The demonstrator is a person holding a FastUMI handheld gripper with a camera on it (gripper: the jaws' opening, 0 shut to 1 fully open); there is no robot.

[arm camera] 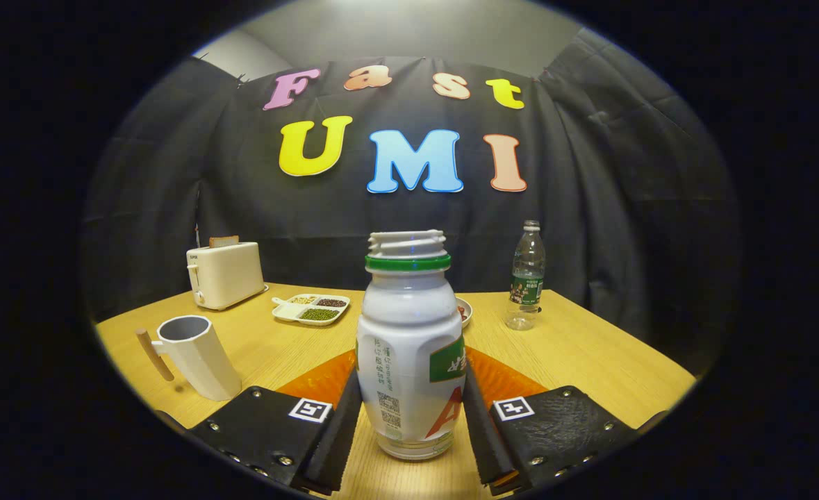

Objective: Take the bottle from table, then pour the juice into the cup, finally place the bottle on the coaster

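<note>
Both jaws of the gripper [412, 430] flank the bottle [409, 347].

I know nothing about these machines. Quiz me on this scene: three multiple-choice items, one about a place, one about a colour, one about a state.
1. Where is the white bottle?
A. between the tool's fingers
B. beside the toaster
C. inside the cup

2. What colour is the ring under the bottle's mouth?
A. red
B. green
C. blue

3. The bottle is:
A. capped
B. lying down
C. upright, uncapped

Answers: 1 A, a finger flanks each side of it; 2 B, a green band circles the neck; 3 C, it stands with its threaded mouth bare.
</note>
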